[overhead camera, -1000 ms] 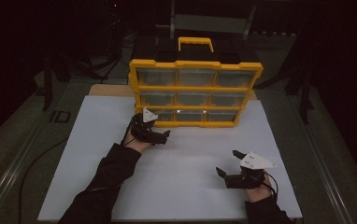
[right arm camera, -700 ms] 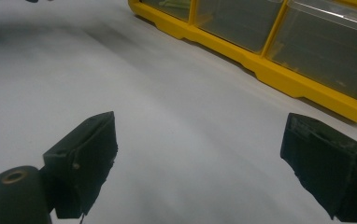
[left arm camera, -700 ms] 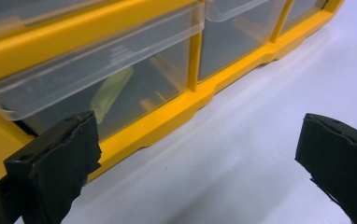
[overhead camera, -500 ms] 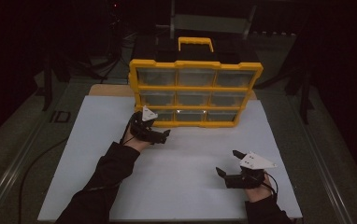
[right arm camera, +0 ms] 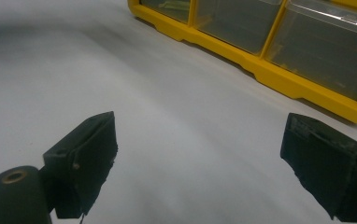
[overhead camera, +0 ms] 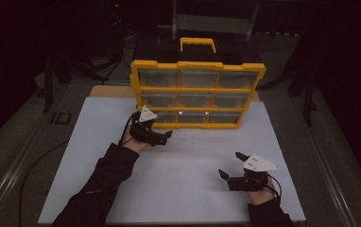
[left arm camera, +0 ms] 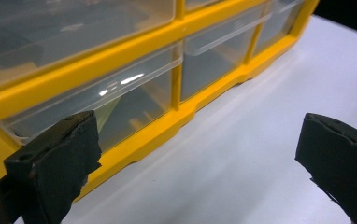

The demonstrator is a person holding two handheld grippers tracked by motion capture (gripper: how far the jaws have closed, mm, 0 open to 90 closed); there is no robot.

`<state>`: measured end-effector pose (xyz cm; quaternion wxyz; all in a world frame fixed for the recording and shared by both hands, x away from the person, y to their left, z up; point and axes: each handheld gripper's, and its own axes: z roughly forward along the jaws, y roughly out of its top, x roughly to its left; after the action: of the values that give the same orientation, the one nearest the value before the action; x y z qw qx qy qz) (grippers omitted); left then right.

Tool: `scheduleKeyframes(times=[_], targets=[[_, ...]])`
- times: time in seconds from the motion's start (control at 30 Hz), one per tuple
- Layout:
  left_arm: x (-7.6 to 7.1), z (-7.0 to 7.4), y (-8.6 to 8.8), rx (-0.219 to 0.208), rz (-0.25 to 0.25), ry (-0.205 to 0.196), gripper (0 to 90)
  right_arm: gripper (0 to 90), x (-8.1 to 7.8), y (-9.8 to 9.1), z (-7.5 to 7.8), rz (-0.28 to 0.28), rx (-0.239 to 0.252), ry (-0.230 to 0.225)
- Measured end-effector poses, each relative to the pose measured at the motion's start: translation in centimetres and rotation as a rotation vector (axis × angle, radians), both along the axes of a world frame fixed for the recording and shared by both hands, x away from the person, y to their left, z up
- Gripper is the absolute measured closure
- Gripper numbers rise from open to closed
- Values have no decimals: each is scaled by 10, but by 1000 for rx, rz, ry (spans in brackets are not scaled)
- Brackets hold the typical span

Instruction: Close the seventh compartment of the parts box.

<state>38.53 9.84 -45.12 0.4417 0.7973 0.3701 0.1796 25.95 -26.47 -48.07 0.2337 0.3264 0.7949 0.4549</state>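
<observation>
While the yellow organizer (overhead camera: 198, 94) with nine clear drawers stands upright at the far side of the white worktop (overhead camera: 188, 161), the left gripper (overhead camera: 162, 137) is just beside its bottom-left drawer (left arm camera: 97, 107), fingers spread. The right gripper (overhead camera: 230, 165), well apart, also has spread fingers.

The drawer cabinet (overhead camera: 198, 93) is glossy yellow plastic on the frame, with clear plastic drawers (left arm camera: 116, 105) that are smooth and catch little white glints. The tabletop (overhead camera: 178, 170) is a plain white sheet, matt and smooth, no shine at all. The left gripper (left arm camera: 200, 158) has black pads (left arm camera: 60, 163) that look like matt foam or rubber, rough and ragged along the edges. Same on the right gripper (right arm camera: 200, 163), dull black with torn-looking edges.
</observation>
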Motion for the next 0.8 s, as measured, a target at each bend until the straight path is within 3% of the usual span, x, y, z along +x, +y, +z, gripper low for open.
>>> scheduleKeyframes(times=[0.2,0.8], targets=[[-12,18,7,-25,-13,-39,0,110,0,2,0,3,0,-2],[-39,36,40,-80,-27,-56,0,110,0,1,1,0,14,-9]])
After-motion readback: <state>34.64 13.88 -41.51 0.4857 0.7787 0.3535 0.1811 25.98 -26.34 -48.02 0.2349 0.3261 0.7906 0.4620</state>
